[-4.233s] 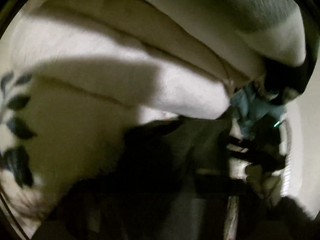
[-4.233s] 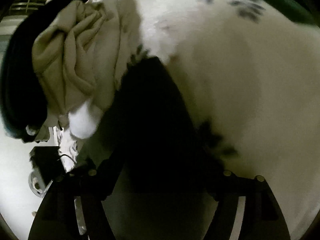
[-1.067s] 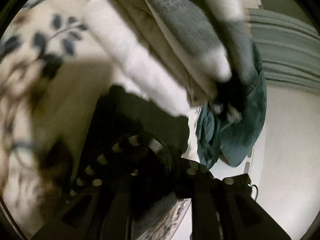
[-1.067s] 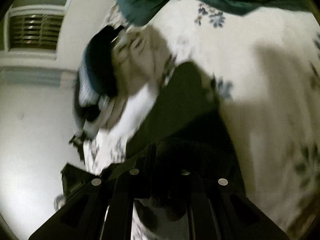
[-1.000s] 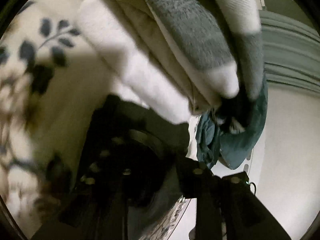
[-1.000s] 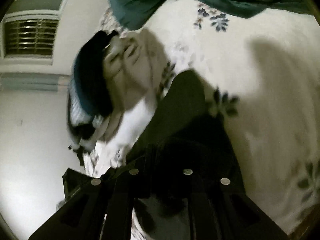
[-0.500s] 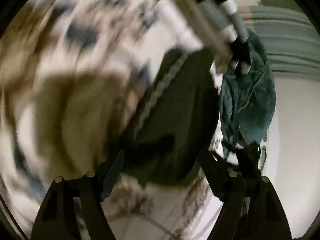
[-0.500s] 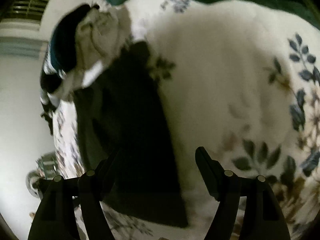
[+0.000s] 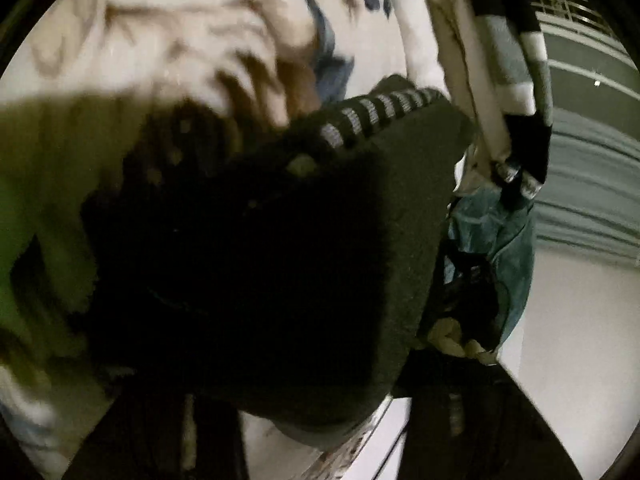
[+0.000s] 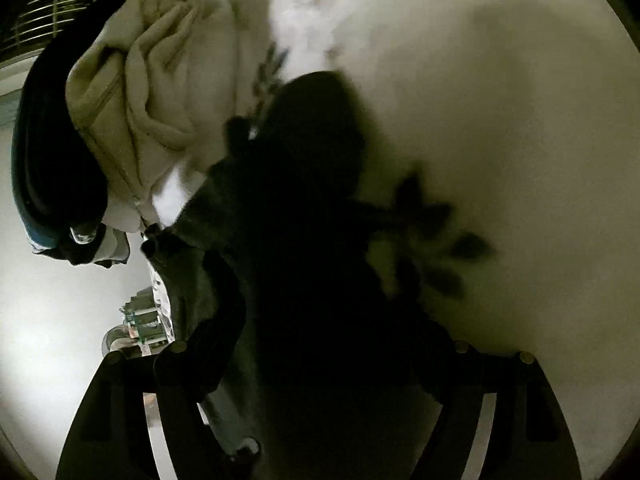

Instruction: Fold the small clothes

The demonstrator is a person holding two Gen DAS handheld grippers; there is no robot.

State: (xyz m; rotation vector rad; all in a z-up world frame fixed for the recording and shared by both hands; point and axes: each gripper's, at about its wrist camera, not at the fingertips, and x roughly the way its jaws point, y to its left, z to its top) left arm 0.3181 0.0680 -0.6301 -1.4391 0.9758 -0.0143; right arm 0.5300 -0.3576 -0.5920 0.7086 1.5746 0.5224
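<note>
1. Floral bedding [image 10: 500, 128] (white, with dark leaf prints) is seen filling most of both views, with a pale wall [image 9: 580, 340] and a louvred vent [image 10: 60, 4] shown beyond its edge.
2. A dark garment [image 9: 304, 264] is laid on the bedding near its edge; a ribbed, striped band [image 9: 380, 112] is shown along its upper edge in the left wrist view.
3. In the right wrist view the same garment [image 10: 304, 240] is seen stretching from between the fingers up the middle of the frame.
4. A stack of folded clothes [image 10: 132, 100] (beige, white and a striped piece) is found just beside the garment, at the bedding's edge; in the left wrist view it [image 9: 480, 60] is seen at upper right.
5. A teal cloth [image 9: 508, 248] is shown hanging beside the stack.
6. The right gripper [image 10: 328, 364] is held with its fingers spread wide, the garment lying between them; whether cloth is touched cannot be told.
7. The left gripper [image 9: 320, 432] is mostly hidden by the dark garment and blur, so its jaw state cannot be told.
</note>
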